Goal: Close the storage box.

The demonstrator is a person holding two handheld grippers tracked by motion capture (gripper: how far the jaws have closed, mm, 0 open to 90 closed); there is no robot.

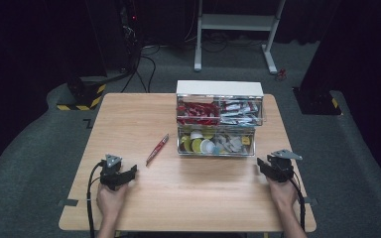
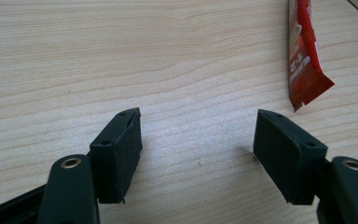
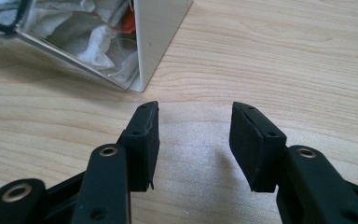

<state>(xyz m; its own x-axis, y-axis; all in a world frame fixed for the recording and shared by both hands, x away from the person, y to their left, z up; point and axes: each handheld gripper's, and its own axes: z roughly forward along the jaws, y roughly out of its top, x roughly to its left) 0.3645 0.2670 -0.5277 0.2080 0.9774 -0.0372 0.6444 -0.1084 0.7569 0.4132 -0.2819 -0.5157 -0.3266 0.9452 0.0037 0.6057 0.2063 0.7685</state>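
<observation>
Your left gripper (image 1: 129, 173) and right gripper (image 1: 263, 164) rest on the desk (image 1: 198, 198), jaws spread and empty, sachet (image 1: 157, 148) near the left.

Both hands rest low, left gripper (image 1: 129, 173) and right gripper (image 1: 263, 164) with jaws parted.

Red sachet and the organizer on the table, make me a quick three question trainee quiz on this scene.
1. True or false: the red sachet lies inside the clear organizer.
2. Which tongs are nearer the sachet: A) left tongs B) right tongs?
3. Fill in: both tongs are ___ and hold nothing.

Key: 1 false, it lies on the table, left of the organizer. 2 A. 3 open.
</observation>
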